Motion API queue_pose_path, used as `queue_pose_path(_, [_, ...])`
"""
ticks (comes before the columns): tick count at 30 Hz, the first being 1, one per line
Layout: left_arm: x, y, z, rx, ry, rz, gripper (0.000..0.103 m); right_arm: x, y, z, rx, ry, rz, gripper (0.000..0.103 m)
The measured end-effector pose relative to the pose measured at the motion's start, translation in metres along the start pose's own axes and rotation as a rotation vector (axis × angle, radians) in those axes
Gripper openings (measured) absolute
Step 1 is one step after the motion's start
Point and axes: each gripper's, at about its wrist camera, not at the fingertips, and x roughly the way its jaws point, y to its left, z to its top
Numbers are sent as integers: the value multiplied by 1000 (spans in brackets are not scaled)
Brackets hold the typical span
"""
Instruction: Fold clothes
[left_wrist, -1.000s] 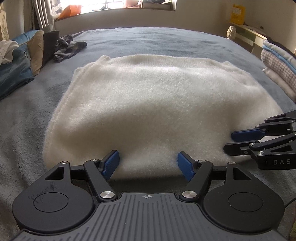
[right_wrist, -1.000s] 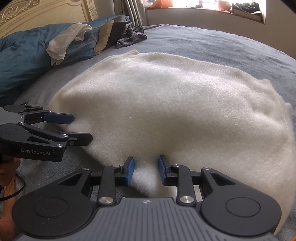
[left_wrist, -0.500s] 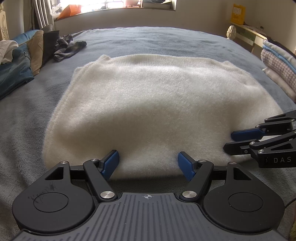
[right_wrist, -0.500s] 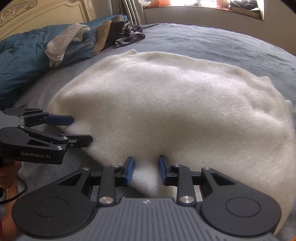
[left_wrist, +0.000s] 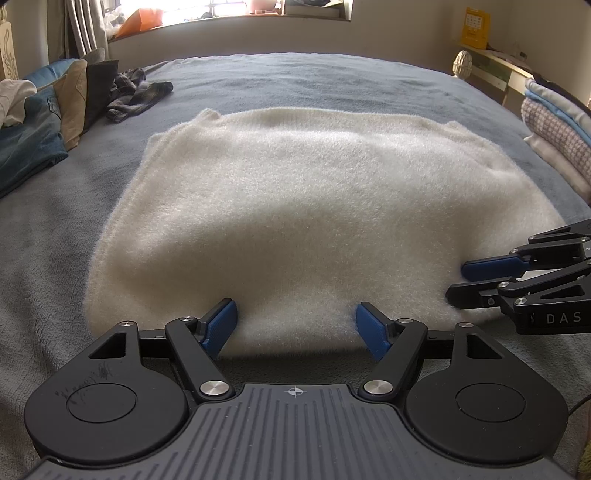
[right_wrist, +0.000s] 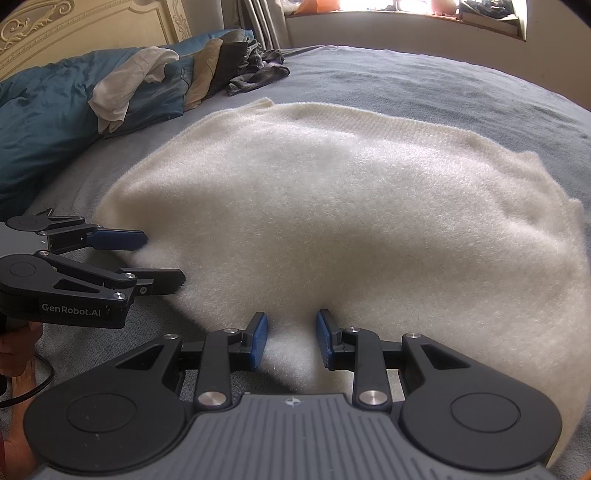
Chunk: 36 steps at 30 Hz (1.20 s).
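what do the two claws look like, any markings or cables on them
Both are black linkage claws, left claw and right claw, with ribbed blue pads and a grey ribbed body. The left reads GenRobot.AI on its side, the right DAS. A black cable trails below the left.

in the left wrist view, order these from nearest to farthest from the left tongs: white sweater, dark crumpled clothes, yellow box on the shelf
1. White sweater: right at the left tongs, its near edge between the pads.
2. Dark crumpled clothes: far left on the bed, past the sweater's far corner.
3. Yellow box: top right, on the shelf beyond the bed.
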Motion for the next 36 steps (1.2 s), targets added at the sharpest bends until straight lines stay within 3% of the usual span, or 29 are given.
queue_pose_path(36, [0,0,1,-9,12,-5,74,0,-1,2,15,8,5,31])
